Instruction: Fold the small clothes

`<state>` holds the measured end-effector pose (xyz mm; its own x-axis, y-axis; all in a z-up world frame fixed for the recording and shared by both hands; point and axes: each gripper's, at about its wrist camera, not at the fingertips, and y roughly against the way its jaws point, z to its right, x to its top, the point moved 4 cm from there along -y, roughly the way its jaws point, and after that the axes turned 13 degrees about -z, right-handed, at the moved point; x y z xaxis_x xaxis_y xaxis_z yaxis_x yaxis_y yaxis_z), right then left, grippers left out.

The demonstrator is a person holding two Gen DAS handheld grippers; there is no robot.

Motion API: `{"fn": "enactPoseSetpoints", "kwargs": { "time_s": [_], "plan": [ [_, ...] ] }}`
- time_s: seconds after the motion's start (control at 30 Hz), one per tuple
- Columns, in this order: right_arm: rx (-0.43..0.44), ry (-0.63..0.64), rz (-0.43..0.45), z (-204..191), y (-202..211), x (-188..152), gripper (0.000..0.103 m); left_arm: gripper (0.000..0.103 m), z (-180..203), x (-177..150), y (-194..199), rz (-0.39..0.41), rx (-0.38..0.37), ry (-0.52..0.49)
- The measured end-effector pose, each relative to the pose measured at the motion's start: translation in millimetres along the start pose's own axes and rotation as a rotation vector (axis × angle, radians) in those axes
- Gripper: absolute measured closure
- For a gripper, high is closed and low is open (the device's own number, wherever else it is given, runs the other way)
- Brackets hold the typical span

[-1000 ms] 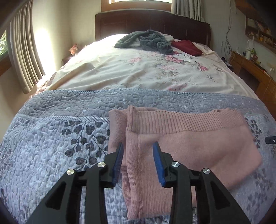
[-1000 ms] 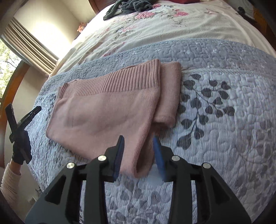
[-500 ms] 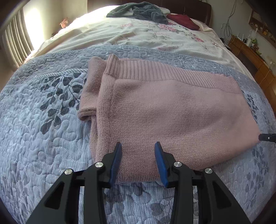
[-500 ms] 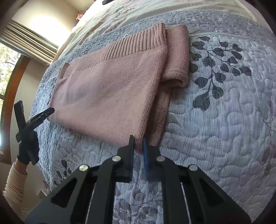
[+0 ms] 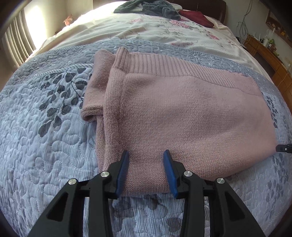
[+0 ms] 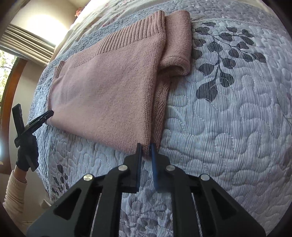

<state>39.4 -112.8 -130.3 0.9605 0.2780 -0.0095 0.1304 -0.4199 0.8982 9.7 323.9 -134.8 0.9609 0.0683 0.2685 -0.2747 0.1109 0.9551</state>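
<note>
Lying flat on the quilted bed (image 5: 45,145), the pink sweater (image 5: 182,113) runs crosswise, ribbed hem farthest; right gripper (image 6: 145,152) clamps its near corner, left gripper (image 5: 146,160) spread apart over it.

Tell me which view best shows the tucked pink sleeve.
The right wrist view: the sleeve and its rolled cuff sit unobstructed beside the sweater. The left wrist view shows the same sleeve, partly overlapped by the sweater body.

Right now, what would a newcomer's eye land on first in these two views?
The pink knitted sweater, folded flat on the grey quilted bedspread, fills both views. The right hand-held gripper is shut on its near corner, while the left hand-held gripper stands open over the near edge. A dark clothes pile lies by the headboard.
</note>
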Motion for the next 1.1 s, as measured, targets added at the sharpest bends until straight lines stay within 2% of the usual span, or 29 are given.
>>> {"fn": "enactPoseSetpoints", "kwargs": {
  "time_s": [0.07, 0.1, 0.13, 0.2, 0.3, 0.47, 0.63, 0.77, 0.87, 0.93, 1.0, 1.1],
  "plan": [
    [0.013, -0.014, 0.031, 2, 14, 6, 0.064, 0.063, 3, 5, 7, 0.01, -0.011, -0.003],
    [0.031, -0.02, 0.063, 3, 24, 11, 0.049, 0.063, 4, 9, 12, 0.02, -0.028, -0.002],
    [0.041, -0.028, 0.095, 5, 33, 17, 0.043, 0.062, 5, 14, 17, 0.031, -0.043, 0.001],
    [0.078, -0.056, 0.124, 12, 44, 31, 0.04, 0.057, 7, 25, 25, 0.06, -0.059, 0.005],
    [0.122, -0.117, 0.125, 26, 45, 52, 0.035, 0.056, 9, 42, 28, 0.075, -0.073, 0.021],
    [0.17, -0.179, 0.102, 50, 27, 75, 0.032, 0.056, 11, 61, 17, 0.061, -0.109, 0.045],
    [0.233, -0.162, 0.108, 57, 16, 87, 0.028, 0.056, 7, 69, -2, 0.029, -0.096, 0.048],
    [0.25, -0.148, 0.121, 54, 11, 100, 0.029, 0.056, 0, 71, -10, 0.026, -0.103, 0.056],
    [0.282, -0.156, 0.123, 48, 6, 111, 0.042, 0.056, -3, 72, -15, 0.023, -0.114, 0.061],
    [0.3, -0.154, 0.117, 42, 1, 117, 0.07, 0.056, -4, 71, -16, 0.022, -0.113, 0.059],
    [0.262, -0.153, 0.125, 41, -1, 118, 0.076, 0.056, -3, 71, -17, 0.022, -0.109, 0.052],
    [0.278, -0.168, 0.131, 48, -4, 114, 0.08, 0.056, -4, 70, -18, 0.02, -0.11, 0.041]
  ]
}}
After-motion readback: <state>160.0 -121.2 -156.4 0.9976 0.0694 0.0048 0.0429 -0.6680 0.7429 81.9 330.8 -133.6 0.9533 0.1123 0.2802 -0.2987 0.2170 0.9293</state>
